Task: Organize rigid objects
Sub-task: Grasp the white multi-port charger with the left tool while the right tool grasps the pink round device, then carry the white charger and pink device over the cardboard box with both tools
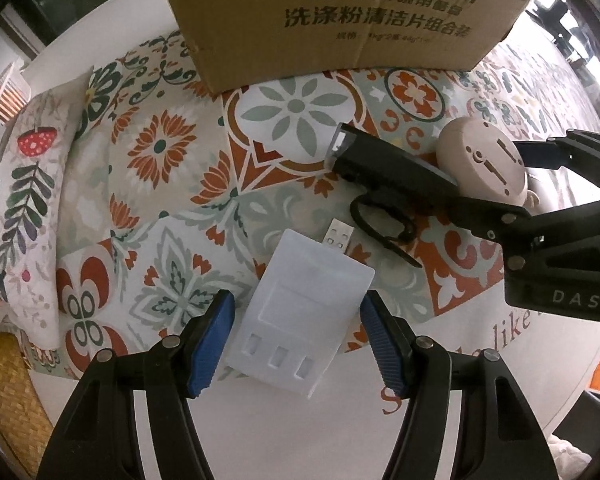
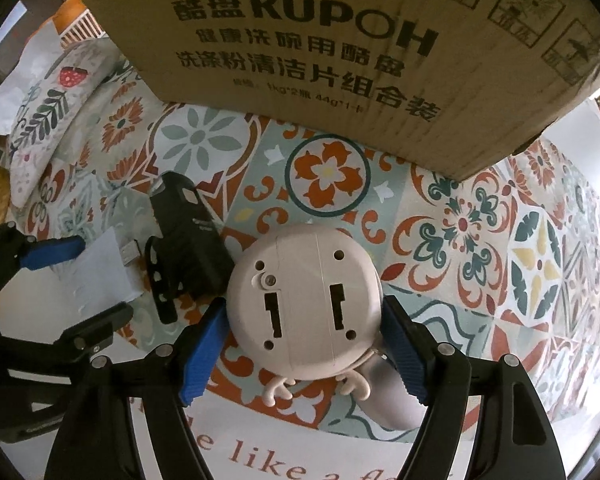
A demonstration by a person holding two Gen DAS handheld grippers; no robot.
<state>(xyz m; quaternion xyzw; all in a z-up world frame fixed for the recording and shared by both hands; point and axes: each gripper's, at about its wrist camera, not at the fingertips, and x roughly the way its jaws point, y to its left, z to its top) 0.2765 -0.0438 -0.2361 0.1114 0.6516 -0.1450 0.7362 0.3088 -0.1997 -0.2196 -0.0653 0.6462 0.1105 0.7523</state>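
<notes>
Box (image 2: 340, 52): the large cardboard carton stands at the far edge of the patterned cloth (image 1: 172, 148) — judged the likely place for the loose things.
Step in hand: both claws point down over their targets; best, I judge, to sink until the pads flank each body at its widest, then squeeze squarely.
Round device (image 2: 304, 304): cream, disc-shaped, its underside up with two slots showing; it lies between the pads of the right claw (image 2: 304, 344), near its base.
Right claw state: spread — pads at either flank of the disc, contact not clear.
White case (image 1: 300, 312): a flat translucent plastic piece, lying tilted between the blue pads of the left claw (image 1: 296, 336).
Left claw state: spread, gaps visible on both sides, pinching nothing.
Black gadget (image 1: 392, 168): lies between case and disc; keep clear.
USB plug (image 1: 339, 237): just beyond the case's far corner.
</notes>
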